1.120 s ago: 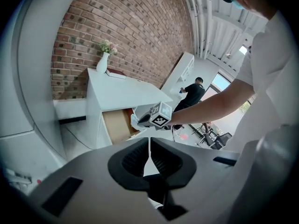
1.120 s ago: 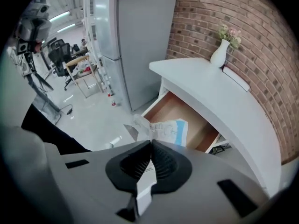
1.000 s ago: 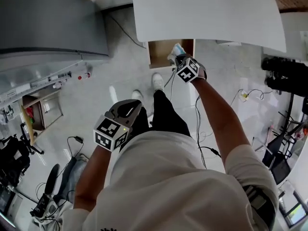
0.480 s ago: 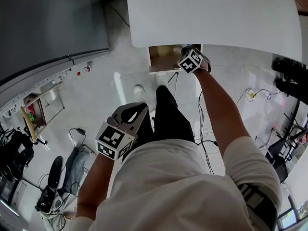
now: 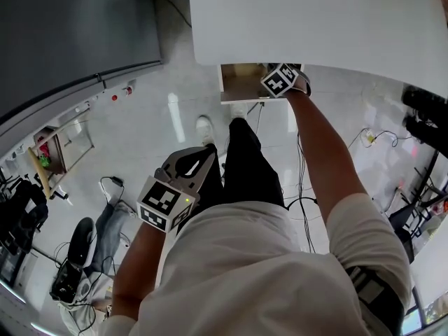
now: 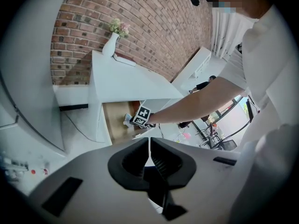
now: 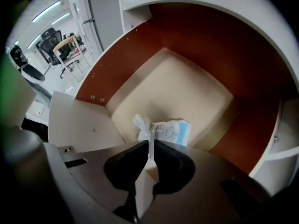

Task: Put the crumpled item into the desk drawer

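Note:
The crumpled white-and-blue wrapper [image 7: 164,129] hangs just above the pale floor of the open drawer [image 7: 187,90], pinched at one edge by my right gripper [image 7: 150,146], which is shut on it. In the head view my right gripper [image 5: 274,75] reaches into the drawer [image 5: 238,89] under the front edge of the white desk [image 5: 315,19], and the wrapper is hidden there. My left gripper [image 5: 190,161] is held low by my hip, shut with nothing in it. The left gripper view shows its closed jaws [image 6: 149,146] and, far off, the wrapper [image 6: 127,120] in the drawer [image 6: 114,120].
A white vase with flowers [image 6: 112,41] stands on the desk by the brick wall. A grey cabinet [image 5: 70,26] rises at the left. Cables [image 5: 302,203] trail over the floor by my legs, and my shoe [image 5: 204,127] is near the drawer. Dark office chairs [image 5: 427,121] stand at right.
My right gripper has carried the wrapper from in front of the drawer to inside it, under the desk edge. The left gripper has stayed by my hip.

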Motion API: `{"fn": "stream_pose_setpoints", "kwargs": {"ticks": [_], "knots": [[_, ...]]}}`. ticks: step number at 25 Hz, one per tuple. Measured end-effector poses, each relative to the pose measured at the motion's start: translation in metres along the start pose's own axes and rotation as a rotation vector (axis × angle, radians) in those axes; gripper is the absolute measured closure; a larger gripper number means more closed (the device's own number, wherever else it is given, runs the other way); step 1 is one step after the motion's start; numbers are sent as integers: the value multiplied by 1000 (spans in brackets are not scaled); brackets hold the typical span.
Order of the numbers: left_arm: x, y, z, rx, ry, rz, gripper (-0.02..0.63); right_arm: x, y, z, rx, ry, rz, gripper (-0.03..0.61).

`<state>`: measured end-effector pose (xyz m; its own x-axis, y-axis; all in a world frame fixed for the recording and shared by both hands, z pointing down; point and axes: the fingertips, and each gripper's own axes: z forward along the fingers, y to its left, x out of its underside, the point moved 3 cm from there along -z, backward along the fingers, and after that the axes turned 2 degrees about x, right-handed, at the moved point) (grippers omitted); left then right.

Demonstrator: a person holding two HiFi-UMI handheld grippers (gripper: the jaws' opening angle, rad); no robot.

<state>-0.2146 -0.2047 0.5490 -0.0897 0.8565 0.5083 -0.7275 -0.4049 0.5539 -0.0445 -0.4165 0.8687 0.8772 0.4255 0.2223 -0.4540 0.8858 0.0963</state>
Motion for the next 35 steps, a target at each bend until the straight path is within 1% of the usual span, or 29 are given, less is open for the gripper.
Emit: {"fn": "stream_pose_setpoints", "kwargs": {"ticks": [2, 9, 13, 18, 20, 25, 28, 31, 35], "knots": [[-1, 2, 0, -2, -2, 0, 583, 0, 0, 1, -14, 2, 1, 503], [0, -2, -7, 15, -13, 23, 583, 2, 5, -22, -11, -24, 11, 500], [2, -14, -19, 33, -26, 60, 582, 2, 10, -52, 11, -60, 31, 502], [11, -31, -44, 64, -45, 117, 583, 11, 30, -102, 40, -103, 103, 520], [15, -37, -55, 73, -51, 134, 582, 15, 42, -121, 39, -131, 154, 529], [24, -42, -82, 89, -76, 172, 583, 21, 70, -175, 17, -242, 344, 546], [30, -46, -95, 101, -83, 201, 583, 33, 89, -208, 8, -283, 441, 549], [34, -50, -108, 107, -86, 228, 582, 46, 108, -242, 28, -325, 503, 549], [44, -58, -121, 118, -92, 255, 583, 60, 152, -279, 1, -357, 574, 549]]}}
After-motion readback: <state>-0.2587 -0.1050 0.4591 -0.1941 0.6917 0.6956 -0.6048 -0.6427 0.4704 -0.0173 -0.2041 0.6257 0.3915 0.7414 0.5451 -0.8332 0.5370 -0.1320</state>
